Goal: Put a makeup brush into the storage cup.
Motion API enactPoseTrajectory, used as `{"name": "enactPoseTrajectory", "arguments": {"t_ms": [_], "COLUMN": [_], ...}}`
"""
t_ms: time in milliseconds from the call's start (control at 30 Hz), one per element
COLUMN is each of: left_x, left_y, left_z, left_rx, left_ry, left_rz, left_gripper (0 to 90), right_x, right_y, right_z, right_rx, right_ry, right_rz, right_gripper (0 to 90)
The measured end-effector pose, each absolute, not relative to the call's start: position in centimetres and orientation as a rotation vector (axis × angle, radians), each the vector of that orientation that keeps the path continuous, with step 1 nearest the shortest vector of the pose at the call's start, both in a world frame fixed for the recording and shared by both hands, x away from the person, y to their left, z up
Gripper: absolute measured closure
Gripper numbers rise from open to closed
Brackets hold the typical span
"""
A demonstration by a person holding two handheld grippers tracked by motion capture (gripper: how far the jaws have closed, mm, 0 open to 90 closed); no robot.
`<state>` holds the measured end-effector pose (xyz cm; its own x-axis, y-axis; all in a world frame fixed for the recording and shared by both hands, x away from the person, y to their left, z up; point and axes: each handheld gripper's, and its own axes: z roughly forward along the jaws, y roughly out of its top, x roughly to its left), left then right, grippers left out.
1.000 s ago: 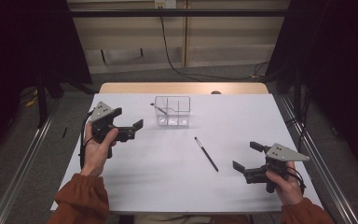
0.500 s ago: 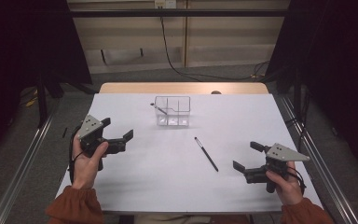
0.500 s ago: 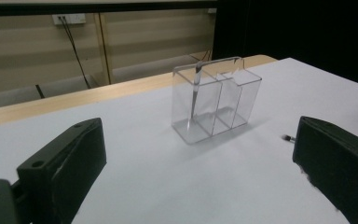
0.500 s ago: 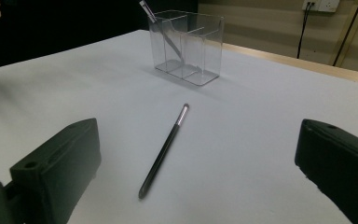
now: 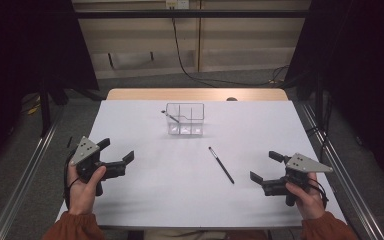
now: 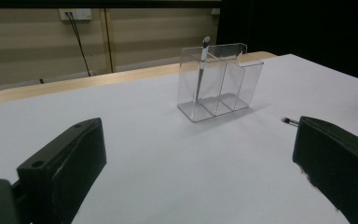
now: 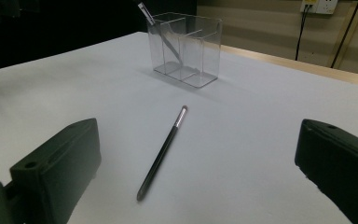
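I hold both tools wide, gripping nothing: left tool (image 5: 115, 152) at the desk's (image 5: 145, 200) left edge, right tool (image 5: 266, 167) near its right. Loose black brush (image 5: 221, 165) lies mid-desk. Second brush (image 6: 201, 70) leans in the clear organizer's (image 5: 185, 119) left compartment.

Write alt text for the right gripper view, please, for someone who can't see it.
A slim black makeup brush lies on a white table, between the open right gripper's two black jaws. Behind it stands a clear three-compartment organizer with another brush leaning in one end compartment.
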<state>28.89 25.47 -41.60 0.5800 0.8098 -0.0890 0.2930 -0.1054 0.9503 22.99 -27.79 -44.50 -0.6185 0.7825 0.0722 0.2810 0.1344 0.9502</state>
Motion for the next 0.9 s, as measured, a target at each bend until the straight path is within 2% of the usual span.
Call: {"name": "enactPoseTrajectory", "arguments": {"t_ms": [100, 233, 533, 900], "left_x": [28.2, 27.3, 26.0, 25.9], "left_y": [26.0, 26.5, 26.9, 26.8], "left_z": [-41.9, -42.3, -43.3, -43.7], "left_rx": [1.665, 1.644, 1.668, 1.673], "left_ry": [0.939, 0.946, 0.946, 0.946], "left_rz": [0.58, 0.525, 0.611, 0.585], "left_gripper": [2.6, 2.6, 2.6, 2.6], "right_x": [23.1, 23.1, 23.1, 23.5], "right_y": [-27.9, -27.9, -28.0, -27.9], "right_z": [-44.4, -44.4, -44.4, -44.3], "right_rx": [1.023, 1.032, 1.029, 1.032], "right_ry": [1.961, 1.952, 1.959, 1.965], "right_rz": [1.499, 1.501, 1.5, 1.489], "right_gripper": [0.0, 0.0, 0.0, 0.0]}}
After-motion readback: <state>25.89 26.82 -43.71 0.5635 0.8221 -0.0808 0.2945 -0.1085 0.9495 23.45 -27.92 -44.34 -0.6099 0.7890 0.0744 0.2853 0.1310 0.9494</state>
